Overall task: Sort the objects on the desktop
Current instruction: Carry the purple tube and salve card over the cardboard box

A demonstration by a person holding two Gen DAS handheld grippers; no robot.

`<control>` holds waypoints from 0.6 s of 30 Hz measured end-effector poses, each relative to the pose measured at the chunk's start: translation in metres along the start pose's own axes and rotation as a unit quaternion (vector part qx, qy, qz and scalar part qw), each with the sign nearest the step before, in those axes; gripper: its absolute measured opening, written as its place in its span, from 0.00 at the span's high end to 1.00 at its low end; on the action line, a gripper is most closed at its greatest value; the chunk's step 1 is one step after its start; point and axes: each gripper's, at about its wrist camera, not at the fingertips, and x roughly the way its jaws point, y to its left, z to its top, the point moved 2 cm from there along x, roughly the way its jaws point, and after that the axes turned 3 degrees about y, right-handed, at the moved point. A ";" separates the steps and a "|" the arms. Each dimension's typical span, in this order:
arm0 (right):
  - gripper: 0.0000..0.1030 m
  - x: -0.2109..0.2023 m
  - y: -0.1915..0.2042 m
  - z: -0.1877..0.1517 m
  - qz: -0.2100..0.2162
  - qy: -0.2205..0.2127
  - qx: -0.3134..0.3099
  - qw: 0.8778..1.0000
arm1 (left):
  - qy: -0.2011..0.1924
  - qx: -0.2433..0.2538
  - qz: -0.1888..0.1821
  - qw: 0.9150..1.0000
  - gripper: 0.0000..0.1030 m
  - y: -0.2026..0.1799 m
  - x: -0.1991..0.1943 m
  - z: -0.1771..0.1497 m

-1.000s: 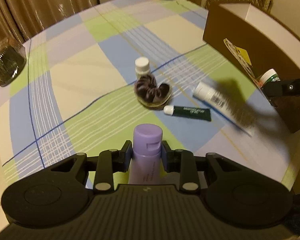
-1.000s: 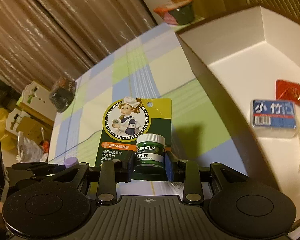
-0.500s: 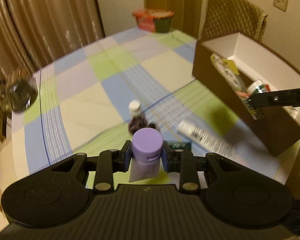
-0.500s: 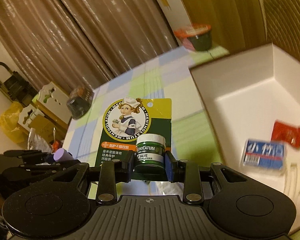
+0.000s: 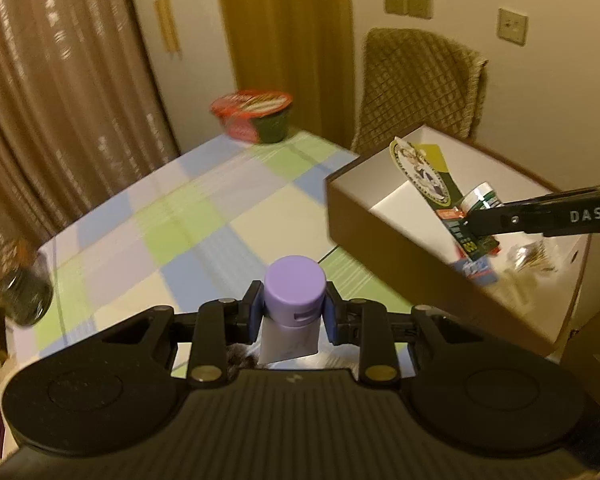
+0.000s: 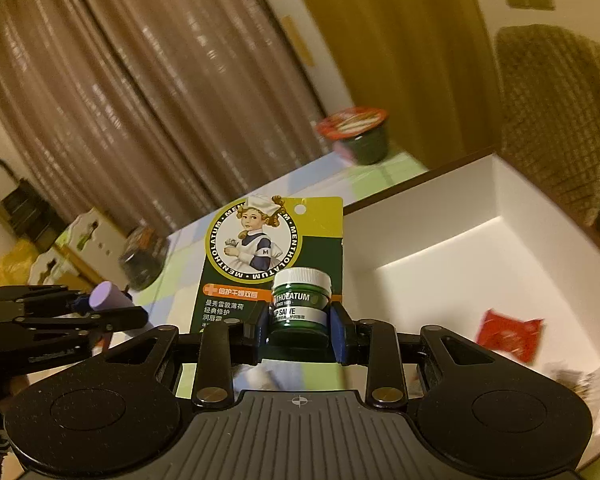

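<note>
Left claw (image 5: 294, 316) pinches purple-capped tube (image 5: 294, 300) upright, raised above checked bench (image 5: 204, 232). Right claw (image 6: 300, 332) pinches green lip-salve jar (image 6: 300, 300) on its Mentholatum backing card (image 6: 274, 248), held over near-left part of white-lined box (image 6: 460, 248). Red packet (image 6: 508, 336) lies inside box, right. Red-lidded bowl (image 5: 258, 118) sits at far bench edge; curtains (image 6: 148, 92) behind.
</note>
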 end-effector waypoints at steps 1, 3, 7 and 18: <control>0.70 -0.002 -0.005 0.003 -0.005 -0.003 0.002 1.000 | -0.004 0.003 -0.004 1.000 0.75 -0.005 0.002 0.006; 0.70 -0.008 -0.018 0.008 -0.015 -0.009 0.006 1.000 | -0.011 0.009 -0.014 1.000 0.75 -0.015 0.007 0.018; 0.70 -0.017 -0.041 0.018 -0.036 -0.016 0.008 0.999 | -0.025 0.019 -0.033 0.999 0.75 -0.036 0.016 0.042; 0.70 -0.015 -0.098 0.046 -0.080 0.037 -0.062 0.994 | -0.018 0.055 -0.074 0.996 0.75 -0.100 0.058 0.092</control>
